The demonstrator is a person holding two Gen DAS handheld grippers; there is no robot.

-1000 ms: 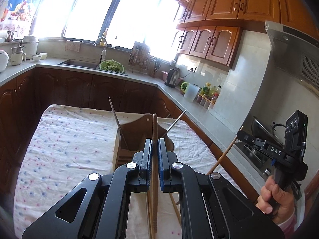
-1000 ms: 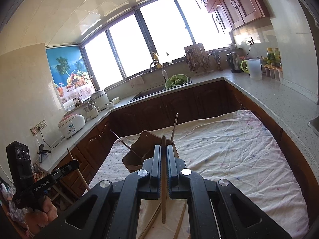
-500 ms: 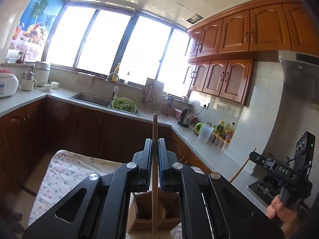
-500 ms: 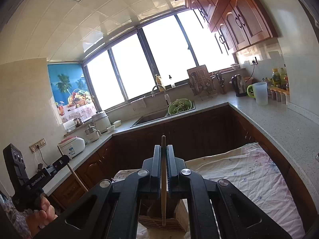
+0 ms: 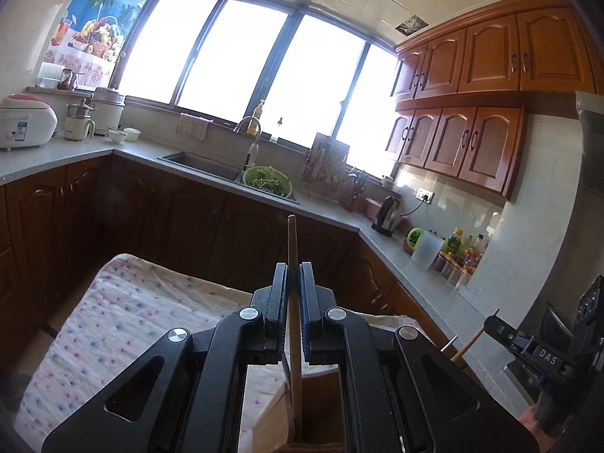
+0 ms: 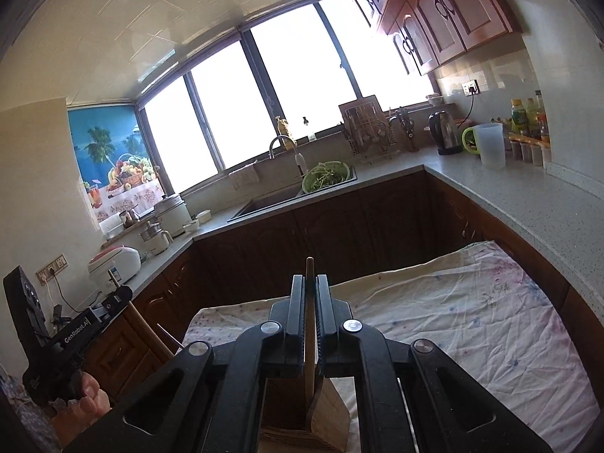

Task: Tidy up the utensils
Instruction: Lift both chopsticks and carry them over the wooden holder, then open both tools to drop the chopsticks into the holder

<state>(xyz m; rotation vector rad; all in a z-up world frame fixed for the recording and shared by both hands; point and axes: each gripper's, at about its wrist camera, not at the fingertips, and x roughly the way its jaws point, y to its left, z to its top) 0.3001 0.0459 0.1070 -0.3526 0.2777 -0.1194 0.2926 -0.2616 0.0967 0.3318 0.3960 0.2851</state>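
Step in hand, as judged: delivering chopsticks to the holder, one stick per claw. Left gripper (image 5: 293, 313): black jaws drawn together and clamped on a slim, round, reddish-brown wooden chopstick (image 5: 292, 249), held near-upright; its blunt end stands above the jaws, its lower length runs down below them into the open top of the wooden utensil holder (image 5: 277, 421). Whether the tip touches the holder's floor cannot be told, since the claw body hides it. The holder sits directly under and just ahead of the claw; pale slatted side, darker brown inner wall, boxy with a shaped divider. To the left of and beyond the claw lies the table's cloth (image 5: 124, 313): soft, wrinkled, white with small pink and blue dots. Right gripper (image 6: 310, 313): jaws likewise closed tight on a paler wooden chopstick (image 6: 309, 268), upright, lower end below the jaws at the holder (image 6: 326, 415), beside its curved partition. From the right view, a thin metal stick (image 6: 170, 334) pokes up left of this claw, beside the left one. Next move, as judged: lower each stick fully into a compartment, keep it vertical so it clears the divider, then part the jaws and lift straight away without knocking the light holder.
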